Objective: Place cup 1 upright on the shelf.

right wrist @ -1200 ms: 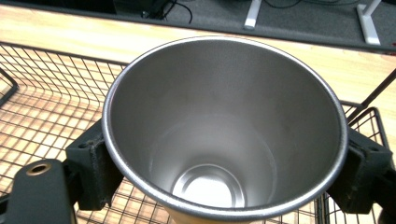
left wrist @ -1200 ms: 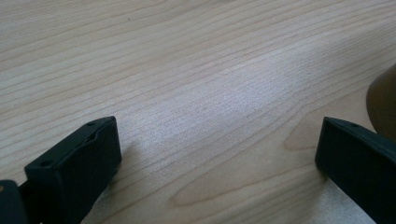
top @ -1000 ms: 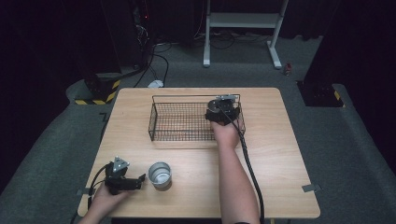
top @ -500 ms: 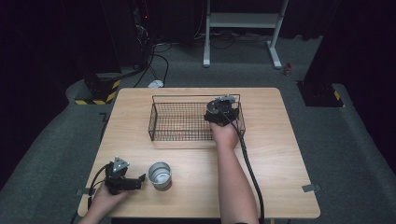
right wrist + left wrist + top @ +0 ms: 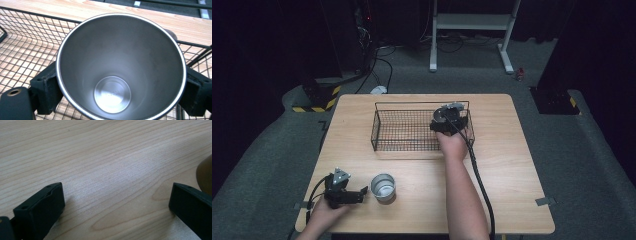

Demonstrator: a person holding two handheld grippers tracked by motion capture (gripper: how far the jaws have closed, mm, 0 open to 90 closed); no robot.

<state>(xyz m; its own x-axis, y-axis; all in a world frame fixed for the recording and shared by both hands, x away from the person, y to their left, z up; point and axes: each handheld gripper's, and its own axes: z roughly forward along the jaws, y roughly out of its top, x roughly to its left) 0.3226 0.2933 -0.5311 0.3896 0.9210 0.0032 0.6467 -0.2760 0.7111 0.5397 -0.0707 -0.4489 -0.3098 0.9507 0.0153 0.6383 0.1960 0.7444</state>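
A black wire basket (image 5: 404, 131) stands at the middle back of the wooden table (image 5: 512, 165). My right gripper (image 5: 446, 120) hangs over the basket's right end, shut on a steel cup (image 5: 439, 114). In the right gripper view that steel cup (image 5: 120, 67) is upright and empty, pinched between both jaws of the right gripper (image 5: 121, 88), with the basket mesh (image 5: 22, 55) under it. A second steel cup (image 5: 383, 186) stands near the table's front left. Just left of it, my left gripper (image 5: 361, 194) rests low, open and empty. The left gripper (image 5: 116, 195) has its jaws spread wide over bare wood.
A brownish rounded edge (image 5: 205, 172) shows at the right of the left gripper view; I cannot tell what it is. The right gripper's cable (image 5: 479, 185) trails along the person's forearm to the front edge. A white stand (image 5: 472, 22) and cables lie on the floor behind.
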